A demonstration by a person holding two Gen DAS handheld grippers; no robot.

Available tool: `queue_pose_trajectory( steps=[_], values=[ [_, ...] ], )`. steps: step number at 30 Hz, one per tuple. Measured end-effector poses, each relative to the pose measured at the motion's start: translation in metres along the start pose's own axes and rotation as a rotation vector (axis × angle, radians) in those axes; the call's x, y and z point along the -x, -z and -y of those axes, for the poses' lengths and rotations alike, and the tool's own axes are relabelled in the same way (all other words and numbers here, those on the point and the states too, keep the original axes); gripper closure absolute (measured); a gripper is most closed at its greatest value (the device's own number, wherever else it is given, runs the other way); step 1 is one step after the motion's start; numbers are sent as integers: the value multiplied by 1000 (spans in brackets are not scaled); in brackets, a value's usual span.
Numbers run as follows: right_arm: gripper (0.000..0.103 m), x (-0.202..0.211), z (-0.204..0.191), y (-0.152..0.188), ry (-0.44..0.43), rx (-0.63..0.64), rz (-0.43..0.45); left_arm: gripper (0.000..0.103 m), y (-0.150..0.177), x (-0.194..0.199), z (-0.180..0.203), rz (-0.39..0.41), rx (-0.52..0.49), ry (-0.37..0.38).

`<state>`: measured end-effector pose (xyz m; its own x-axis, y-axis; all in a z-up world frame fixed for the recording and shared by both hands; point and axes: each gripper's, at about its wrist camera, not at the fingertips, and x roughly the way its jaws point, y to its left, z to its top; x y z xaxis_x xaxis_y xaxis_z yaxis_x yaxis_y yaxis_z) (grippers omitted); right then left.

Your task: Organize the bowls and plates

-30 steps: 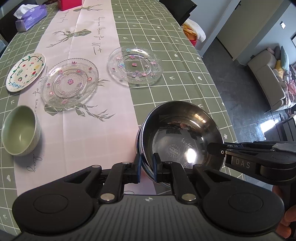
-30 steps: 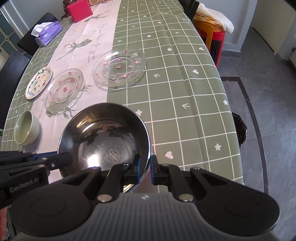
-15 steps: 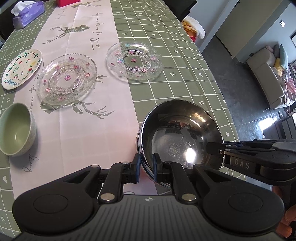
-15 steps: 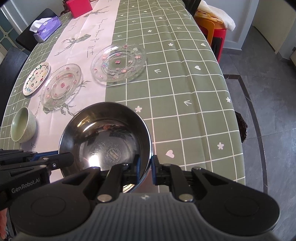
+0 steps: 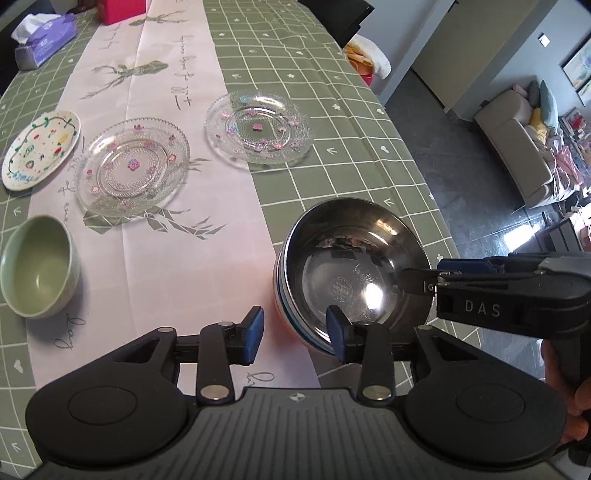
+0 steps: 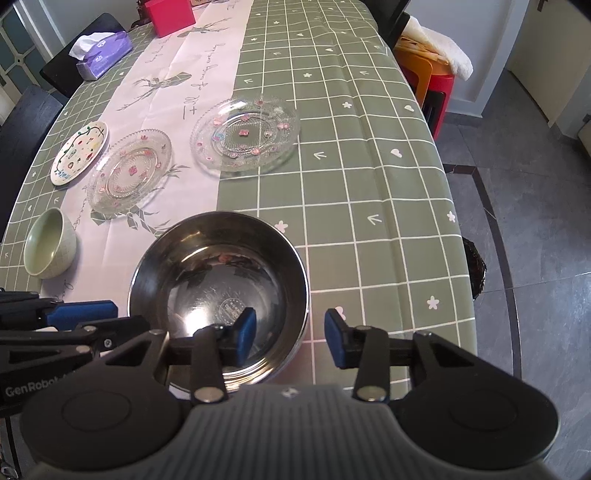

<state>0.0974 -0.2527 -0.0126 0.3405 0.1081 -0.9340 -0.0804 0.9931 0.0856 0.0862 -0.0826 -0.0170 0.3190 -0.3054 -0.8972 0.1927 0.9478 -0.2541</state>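
A steel bowl [image 5: 351, 266] [image 6: 221, 273] stands on the table near its front edge. My left gripper [image 5: 294, 334] is open, its jaws spread on either side of the bowl's left rim. My right gripper [image 6: 290, 341] is open, spread across the bowl's right rim. Two clear glass plates with pink flowers [image 5: 135, 166] [image 5: 258, 127] lie further back, with a white painted plate [image 5: 40, 147] at the left. A green ceramic bowl [image 5: 37, 266] stands at the near left.
A purple tissue box [image 6: 103, 55] and a red box [image 6: 170, 14] stand at the far end. The table's right edge drops to a grey floor [image 6: 535, 221]. An orange and red stool [image 6: 428, 81] stands beside the table.
Both grippers were shut on the steel bowl's rim and have now opened. The bowl now stands on the table.
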Motion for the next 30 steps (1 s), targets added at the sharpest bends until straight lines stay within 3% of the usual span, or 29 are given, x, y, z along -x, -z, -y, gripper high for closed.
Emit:
queue_pose_trajectory(
  steps=[5,10,20,30],
  values=[
    [54,16,-10,-2,0,22,39,51,4,20,-9,41,-26,16],
    [52,28,-31,-4,-21,67,68,51,5,42,-27,101,-50,-22],
    [51,29,-100,-11,-74,226,79,50,11,77,-98,178,15,-99],
    [51,11,-173,-29,-118,345,72,50,22,86,-174,192,92,-154]
  ],
)
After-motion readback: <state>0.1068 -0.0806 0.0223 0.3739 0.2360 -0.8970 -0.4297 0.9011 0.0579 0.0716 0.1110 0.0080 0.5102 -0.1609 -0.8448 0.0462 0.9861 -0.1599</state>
